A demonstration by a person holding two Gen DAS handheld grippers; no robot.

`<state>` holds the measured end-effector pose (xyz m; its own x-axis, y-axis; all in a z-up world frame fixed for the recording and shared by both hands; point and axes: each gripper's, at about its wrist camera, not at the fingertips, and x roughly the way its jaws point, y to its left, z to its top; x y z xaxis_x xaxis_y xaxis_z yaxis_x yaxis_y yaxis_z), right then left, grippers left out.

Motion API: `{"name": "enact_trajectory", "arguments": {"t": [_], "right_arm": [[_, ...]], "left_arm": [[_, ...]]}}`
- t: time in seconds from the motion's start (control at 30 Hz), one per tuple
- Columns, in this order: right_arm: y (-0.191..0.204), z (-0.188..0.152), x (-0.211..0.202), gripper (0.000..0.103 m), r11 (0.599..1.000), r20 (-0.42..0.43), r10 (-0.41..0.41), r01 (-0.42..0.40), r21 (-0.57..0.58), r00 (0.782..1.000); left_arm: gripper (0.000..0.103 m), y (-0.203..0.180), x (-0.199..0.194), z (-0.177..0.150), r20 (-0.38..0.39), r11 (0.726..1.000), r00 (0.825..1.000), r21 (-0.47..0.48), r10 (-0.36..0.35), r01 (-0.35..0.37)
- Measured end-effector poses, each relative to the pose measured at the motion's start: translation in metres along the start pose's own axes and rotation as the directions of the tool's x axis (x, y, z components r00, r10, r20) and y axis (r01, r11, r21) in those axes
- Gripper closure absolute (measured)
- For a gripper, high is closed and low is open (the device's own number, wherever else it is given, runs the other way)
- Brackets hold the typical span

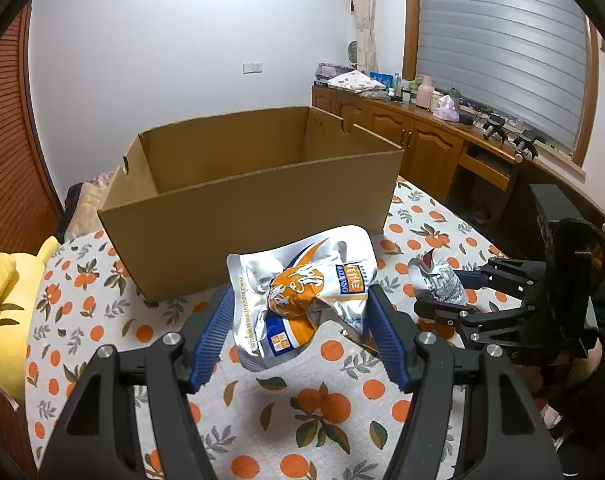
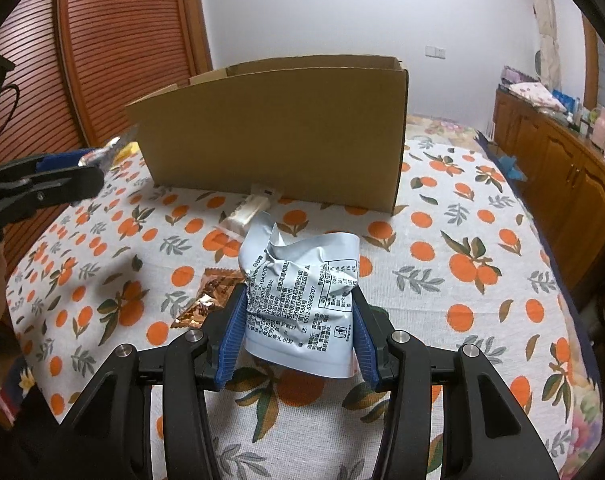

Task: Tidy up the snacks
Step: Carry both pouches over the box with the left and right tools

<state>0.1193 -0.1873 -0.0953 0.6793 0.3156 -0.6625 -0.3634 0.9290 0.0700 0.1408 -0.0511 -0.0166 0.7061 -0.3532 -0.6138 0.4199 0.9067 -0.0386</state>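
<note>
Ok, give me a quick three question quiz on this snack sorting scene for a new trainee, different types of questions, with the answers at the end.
1. True or false: the cardboard box has its top open.
2. Multiple choice: the left gripper holds (A) a yellow plush toy, (B) a silver and orange snack bag, (C) nothing.
3. Fill in: the right gripper grips a pale bag showing its printed ____ side.

Key
1. True.
2. B.
3. Back. Small text and a table are printed there. On the tablecloth, an orange foil packet and a clear wrapped snack lie loose.
</note>
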Motion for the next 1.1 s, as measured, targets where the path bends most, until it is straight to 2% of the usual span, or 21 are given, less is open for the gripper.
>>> {"name": "enact_trajectory", "arguments": {"t": [0.2,0.57,1.1], "right_arm": [[0.006,0.016,-0.009,0.054,1.000,0.023,0.008,-0.008,-0.029,1.000],[0.022,0.066,-0.029,0.054,0.994,0.092,0.022,-0.012,-0.106,0.996],[0.026,0.129,-0.010,0.054,0.986,0.139,0.064,-0.041,-0.163,0.988]], "left_arm": [[0.036,0.008,-0.005,0.010,0.022,1.000,1.000,-0.006,0.010,-0.009],[0.036,0.017,-0.012,0.036,0.060,0.999,0.998,0.027,0.028,-0.030],[0.035,0.058,0.011,0.074,0.069,0.997,0.995,0.013,0.072,-0.073]]}}
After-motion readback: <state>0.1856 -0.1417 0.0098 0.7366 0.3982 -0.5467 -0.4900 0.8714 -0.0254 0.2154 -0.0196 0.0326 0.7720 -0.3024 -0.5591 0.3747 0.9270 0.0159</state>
